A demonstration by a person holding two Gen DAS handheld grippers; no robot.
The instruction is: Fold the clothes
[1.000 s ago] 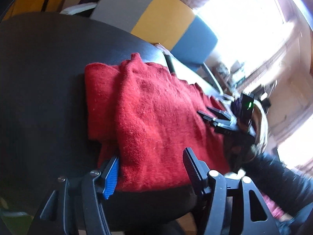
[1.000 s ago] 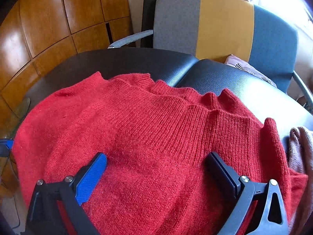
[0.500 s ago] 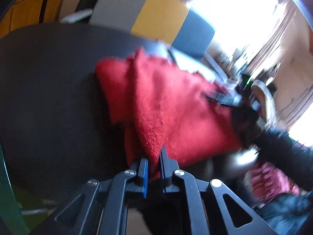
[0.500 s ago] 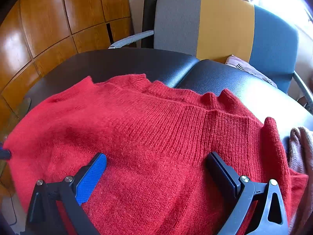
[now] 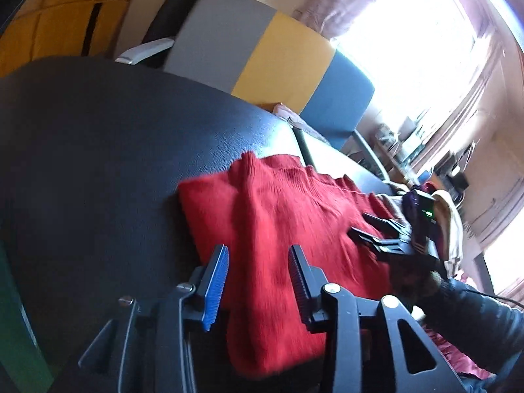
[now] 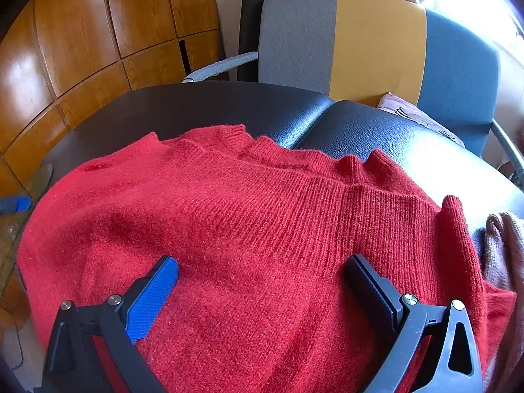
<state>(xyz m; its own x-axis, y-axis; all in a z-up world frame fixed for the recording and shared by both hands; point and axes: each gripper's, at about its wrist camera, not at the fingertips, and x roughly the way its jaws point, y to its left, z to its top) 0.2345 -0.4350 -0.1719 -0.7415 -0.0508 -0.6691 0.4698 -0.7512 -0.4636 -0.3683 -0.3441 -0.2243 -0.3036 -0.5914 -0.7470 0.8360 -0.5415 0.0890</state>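
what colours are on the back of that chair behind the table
Three vertical blocks on the chair back: grey, mustard yellow, then blue. Clearest in the right wrist view.

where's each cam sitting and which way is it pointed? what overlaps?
Left wrist: on the left claw, open, at the red sweater's end, looking across it along the black table to the right claw and the person's dark sleeve.
Right wrist: on the right claw, open over the sweater, facing the chair.
Shared: sweater, table, chair.
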